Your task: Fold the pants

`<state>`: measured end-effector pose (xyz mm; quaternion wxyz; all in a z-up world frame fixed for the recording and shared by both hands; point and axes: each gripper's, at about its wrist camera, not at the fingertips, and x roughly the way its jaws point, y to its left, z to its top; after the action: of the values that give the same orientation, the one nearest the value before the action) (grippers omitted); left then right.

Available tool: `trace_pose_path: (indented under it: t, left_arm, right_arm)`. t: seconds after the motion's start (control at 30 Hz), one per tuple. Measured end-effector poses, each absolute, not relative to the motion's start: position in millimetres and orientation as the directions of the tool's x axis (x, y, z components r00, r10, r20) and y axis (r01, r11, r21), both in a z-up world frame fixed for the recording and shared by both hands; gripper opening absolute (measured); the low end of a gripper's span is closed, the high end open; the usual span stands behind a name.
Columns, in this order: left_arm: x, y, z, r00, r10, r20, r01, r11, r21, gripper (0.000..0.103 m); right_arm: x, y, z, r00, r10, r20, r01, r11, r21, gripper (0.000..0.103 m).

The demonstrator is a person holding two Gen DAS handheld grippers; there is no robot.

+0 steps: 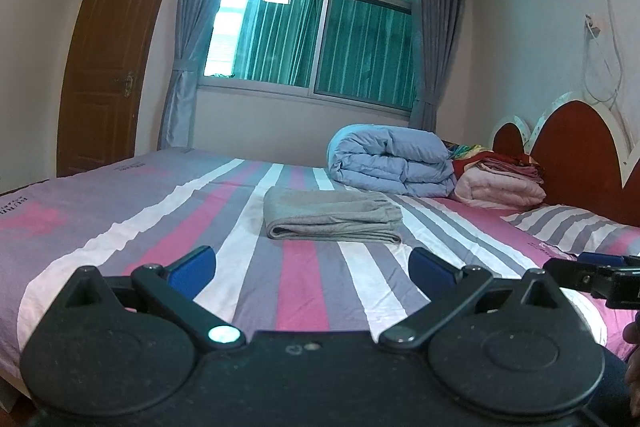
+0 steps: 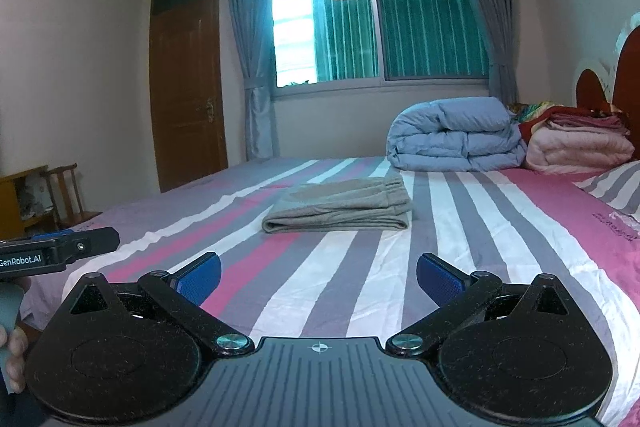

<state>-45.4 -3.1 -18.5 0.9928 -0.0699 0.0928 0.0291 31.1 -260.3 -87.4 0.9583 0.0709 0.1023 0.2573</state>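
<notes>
The left claw (image 1: pixel 312 269) and right claw (image 2: pixel 319 277) both gaped wide and empty above the striped pink, grey and white bed sheet (image 2: pixel 460 235). Beyond them, well apart, the folded grey fabric pants (image 1: pixel 332 215) lay on the bed.

Matt grey knit pants (image 1: pixel 332 213) on smooth striped cotton-looking bedsheet (image 1: pixel 160 227).

Both wrist views look low across the bed (image 1: pixel 280 291) toward the window (image 2: pixel 380 27), sharing the pants (image 1: pixel 332 215).
</notes>
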Motion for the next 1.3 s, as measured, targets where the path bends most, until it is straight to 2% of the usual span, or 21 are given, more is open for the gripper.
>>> trace_pose_path:
  t: [1.3]
  left_arm:
    - [-45.8,1.5,-15.4,0.984,0.001,-0.176,-0.018,0.995,-0.099,0.097]
  right_arm:
    - [34.6,-256.6,-90.9,0.852,0.496,-0.170,-0.466,0.864,0.189,0.103]
